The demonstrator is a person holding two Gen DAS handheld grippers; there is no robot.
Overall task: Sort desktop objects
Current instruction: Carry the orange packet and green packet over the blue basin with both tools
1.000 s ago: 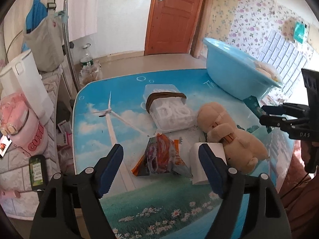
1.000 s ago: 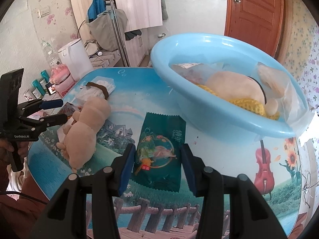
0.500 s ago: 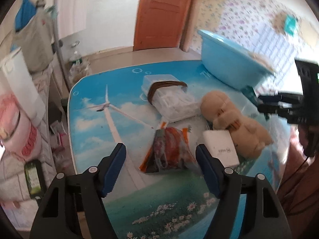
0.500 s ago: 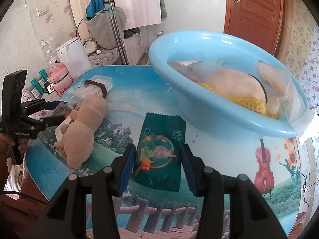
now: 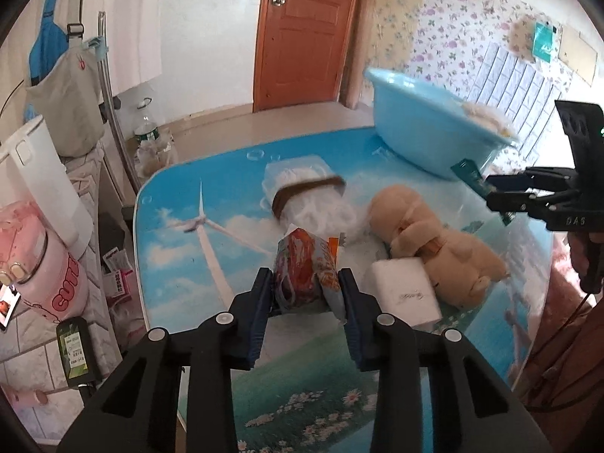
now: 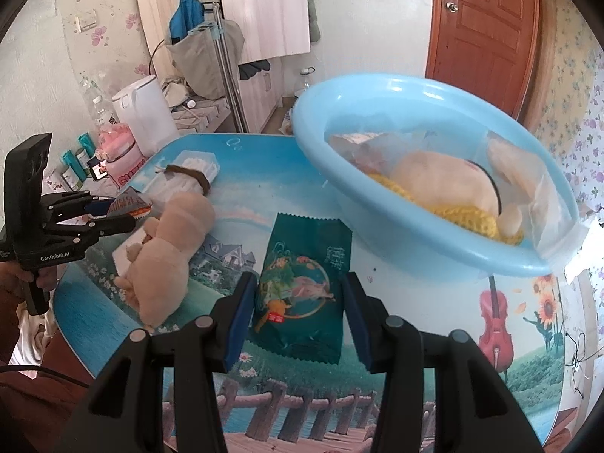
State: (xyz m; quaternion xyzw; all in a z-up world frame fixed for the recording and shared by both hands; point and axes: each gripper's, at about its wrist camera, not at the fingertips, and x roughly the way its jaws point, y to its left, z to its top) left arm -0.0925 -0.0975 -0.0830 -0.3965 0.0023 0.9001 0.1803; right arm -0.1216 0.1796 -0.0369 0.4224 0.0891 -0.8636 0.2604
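- Now my left tongs (image 5: pixel 305 290) are clenched on the orange snack bag (image 5: pixel 302 271), apparently lifted off the bench (image 5: pixel 211 264).
- My right tongs (image 6: pixel 298 315) sit released, straddling the green packet (image 6: pixel 302 287).
- Next: carry the bag to the blue basin (image 5: pixel 419 128), ahead-right of them.

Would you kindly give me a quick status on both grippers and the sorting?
Left gripper shut on orange snack bag. Right gripper open around green packet, flat on table. Blue basin just beyond; plush toy beside left.
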